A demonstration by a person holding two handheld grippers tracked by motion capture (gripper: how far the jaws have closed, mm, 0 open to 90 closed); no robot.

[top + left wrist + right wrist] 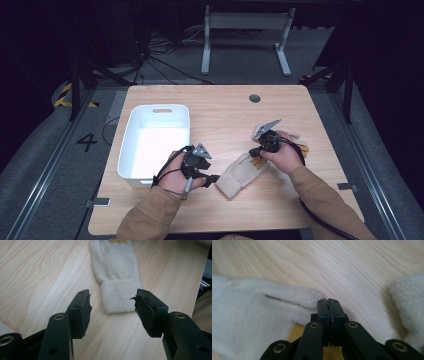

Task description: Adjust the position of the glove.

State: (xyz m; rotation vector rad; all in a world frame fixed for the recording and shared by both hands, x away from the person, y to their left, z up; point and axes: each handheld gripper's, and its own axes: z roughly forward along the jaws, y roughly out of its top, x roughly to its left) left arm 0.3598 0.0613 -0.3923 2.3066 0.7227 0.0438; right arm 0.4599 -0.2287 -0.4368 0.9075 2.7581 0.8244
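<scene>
Left tool lining up on the glove cuff

The left tool (112,305), spread, should straddle the glove (116,272) cuff squarely; the right tool (328,305), pressed together, pins its fingers to the worktop (220,107).

A cream knitted glove (113,270) with mustard-yellow patches lay on the pale wood-grain bench (225,107) beside a white tub (131,137).

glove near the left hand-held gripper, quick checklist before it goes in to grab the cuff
1. Left hand-held gripper jaws open: ok.
2. Cuff of the glove lined up between the jaws, not yet touched: ok.
3. Glove lying flat on the table: ok.
4. Right hand-held gripper shut at the glove's fingers; whether it pinches fabric: cannot tell.
5. White bin beside the left hand, nothing seen inside: ok.
</scene>
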